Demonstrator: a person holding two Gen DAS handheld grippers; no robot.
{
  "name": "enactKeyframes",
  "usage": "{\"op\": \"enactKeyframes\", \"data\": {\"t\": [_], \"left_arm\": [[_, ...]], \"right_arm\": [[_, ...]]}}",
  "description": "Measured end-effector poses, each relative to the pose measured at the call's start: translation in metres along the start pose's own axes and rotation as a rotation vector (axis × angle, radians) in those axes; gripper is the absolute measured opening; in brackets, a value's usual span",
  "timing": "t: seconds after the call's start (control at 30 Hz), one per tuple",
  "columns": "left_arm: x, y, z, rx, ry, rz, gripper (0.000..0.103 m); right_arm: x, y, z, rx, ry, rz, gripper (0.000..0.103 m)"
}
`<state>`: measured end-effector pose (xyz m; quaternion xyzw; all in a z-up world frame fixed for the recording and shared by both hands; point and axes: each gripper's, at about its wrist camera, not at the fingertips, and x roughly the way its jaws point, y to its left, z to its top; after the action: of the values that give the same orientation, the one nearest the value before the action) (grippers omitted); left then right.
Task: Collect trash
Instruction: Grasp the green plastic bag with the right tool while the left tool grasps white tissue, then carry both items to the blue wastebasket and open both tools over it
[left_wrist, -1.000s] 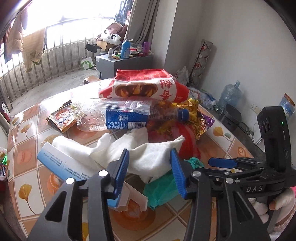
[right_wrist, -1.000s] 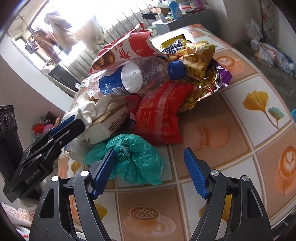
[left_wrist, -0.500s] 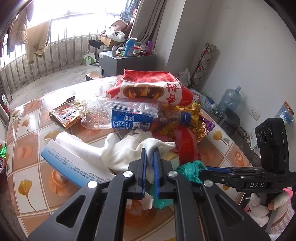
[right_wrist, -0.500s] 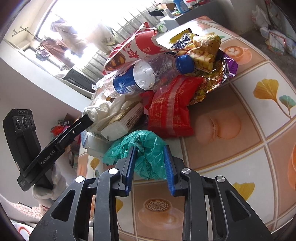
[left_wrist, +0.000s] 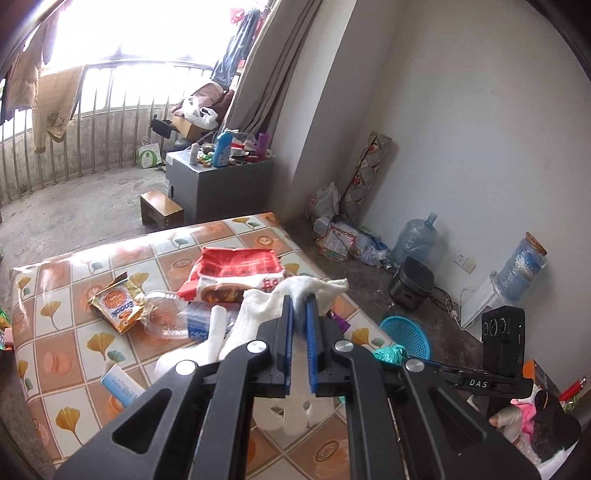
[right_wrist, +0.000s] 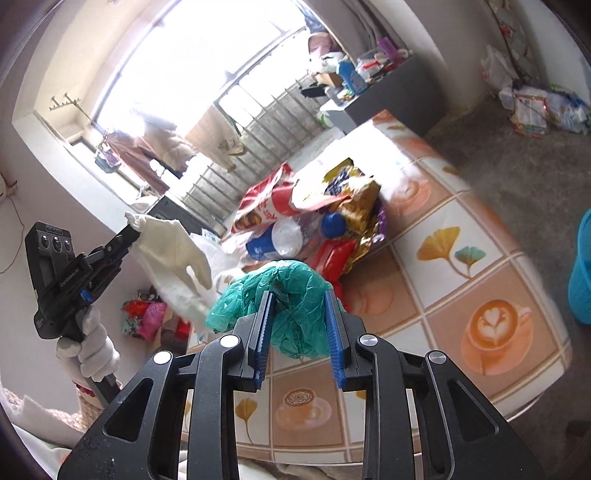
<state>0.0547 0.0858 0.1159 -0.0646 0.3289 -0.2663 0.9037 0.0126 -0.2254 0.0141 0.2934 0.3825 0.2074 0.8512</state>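
Observation:
My left gripper is shut on a white cloth, which hangs lifted above the table. The right wrist view shows the same cloth dangling from that gripper. My right gripper is shut on a crumpled green plastic bag, held just above the table's edge. A pile of trash stays on the table: a red snack bag, a clear plastic bottle, an orange snack packet and a blue and white box.
A blue plastic basket stands on the floor just past the table's right side. Farther off are a black cooker, water jugs, a grey cabinet and a small wooden stool.
Both grippers closed, the left on the white cloth and the right on the green bag. Both then rose, lifting the cloth and the bag off the pile.

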Motion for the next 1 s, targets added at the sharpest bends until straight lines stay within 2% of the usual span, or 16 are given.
{"op": "enactKeyframes", "data": {"t": [0.07,0.2,0.4,0.5,0.67,0.77,0.83,1.0], "left_arm": [[0.012,-0.021,0.015,0.023,0.01,-0.06,0.006],[0.058,-0.076,0.04,0.081,0.069,-0.2,0.006],[0.169,-0.182,0.062,0.174,0.205,-0.37,0.006],[0.235,-0.23,0.06,0.207,0.286,-0.425,0.006],[0.345,-0.297,0.045,0.263,0.395,-0.438,0.006],[0.403,-0.332,0.029,0.298,0.457,-0.427,0.006],[0.435,-0.355,0.018,0.303,0.493,-0.415,0.006],[0.492,-0.395,-0.012,0.312,0.562,-0.406,0.006]], "right_arm": [[-0.024,-0.014,0.009,0.013,-0.067,-0.043,0.025],[-0.067,-0.049,0.025,0.066,-0.201,-0.201,0.026],[-0.106,-0.126,0.045,0.199,-0.334,-0.5,0.026],[-0.116,-0.171,0.053,0.287,-0.368,-0.577,0.026],[-0.116,-0.241,0.056,0.41,-0.387,-0.719,0.026],[-0.113,-0.287,0.059,0.483,-0.379,-0.757,0.027],[-0.109,-0.317,0.059,0.521,-0.362,-0.805,0.027],[-0.095,-0.385,0.056,0.626,-0.318,-0.854,0.031]]}}
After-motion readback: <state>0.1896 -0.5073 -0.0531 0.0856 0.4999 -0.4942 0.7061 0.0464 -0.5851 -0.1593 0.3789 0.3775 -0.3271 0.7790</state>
